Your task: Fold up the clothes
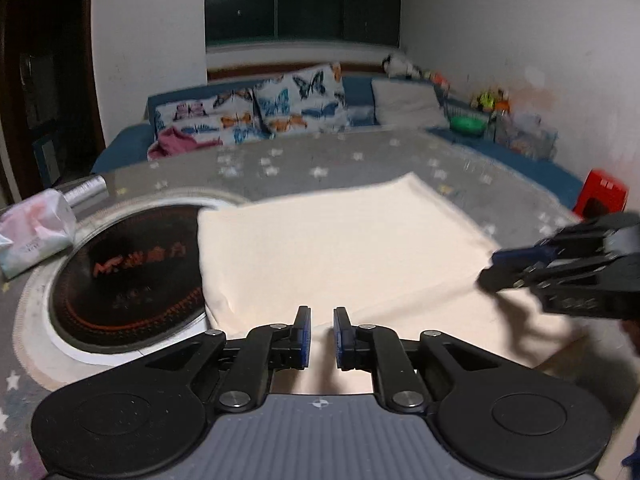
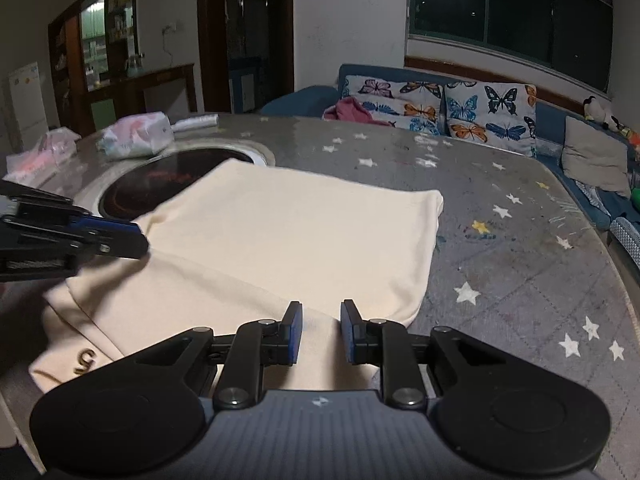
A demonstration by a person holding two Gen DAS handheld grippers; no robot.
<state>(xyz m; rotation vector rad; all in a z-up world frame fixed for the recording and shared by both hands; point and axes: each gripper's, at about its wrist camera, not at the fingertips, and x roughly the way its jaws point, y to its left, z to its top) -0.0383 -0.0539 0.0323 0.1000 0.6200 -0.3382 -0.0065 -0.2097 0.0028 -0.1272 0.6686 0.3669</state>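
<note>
A cream garment (image 1: 340,240) lies folded flat on the grey star-patterned table (image 1: 360,160); its upper layer is folded back over the lower one. It also shows in the right wrist view (image 2: 288,232), with a small logo near its near-left corner. My left gripper (image 1: 322,334) is open and empty, just above the garment's near edge. My right gripper (image 2: 320,330) is open and empty over the near right part of the garment. Each gripper shows in the other's view: the right one (image 1: 496,268) at the garment's right edge, the left one (image 2: 136,240) at its left edge.
A round black induction hob (image 1: 128,276) is set in the table, partly under the garment's left side. Tissue packs (image 2: 136,136) and a silver roll (image 1: 86,192) lie beyond it. A blue sofa with butterfly cushions (image 1: 280,104) stands behind. A red box (image 1: 602,196) stands at the right.
</note>
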